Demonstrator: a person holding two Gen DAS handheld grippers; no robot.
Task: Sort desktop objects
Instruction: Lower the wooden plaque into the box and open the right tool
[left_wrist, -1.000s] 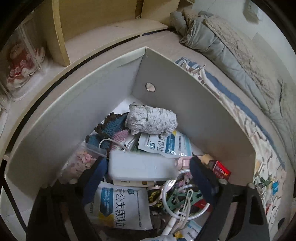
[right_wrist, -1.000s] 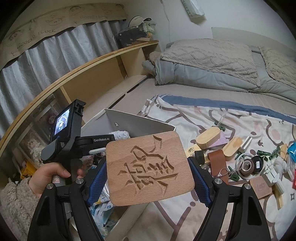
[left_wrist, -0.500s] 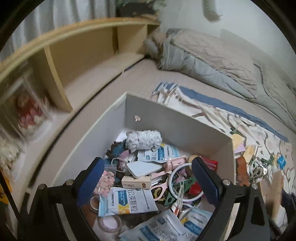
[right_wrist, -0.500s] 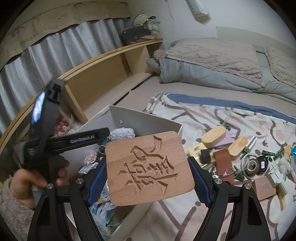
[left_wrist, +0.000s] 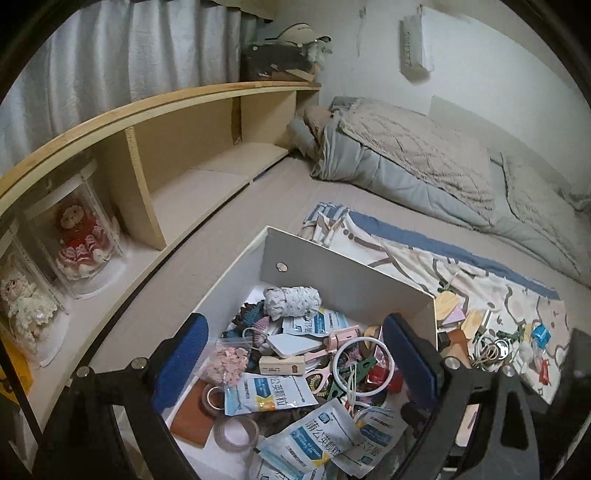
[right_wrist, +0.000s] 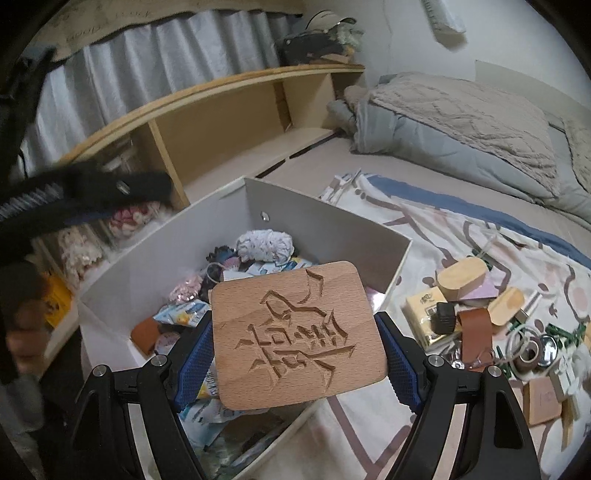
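Wooden carved plaque (right_wrist: 298, 334) was pinched by its side edges between the blue pads (right_wrist: 195, 360) of the right gripper (right_wrist: 295, 354), flat face up, hanging over the near right corner of the white box (right_wrist: 332, 229). Left gripper (left_wrist: 295, 363) hovered above the same box (left_wrist: 347, 273), jaws spread wide with nothing between them. Below the left jaws, inside the box: blue-and-white sachets (left_wrist: 269, 393), a white yarn ball (left_wrist: 291, 301) toward the far wall, pink scissors (left_wrist: 334, 341), tape rolls (left_wrist: 236, 432), a bag of pink beads (left_wrist: 229, 360). Right of the right jaws, loose on the patterned sheet (right_wrist: 443, 236): wooden oval boxes (right_wrist: 461, 277), a brown leather strap (right_wrist: 472, 328), a tape roll (right_wrist: 530, 354).
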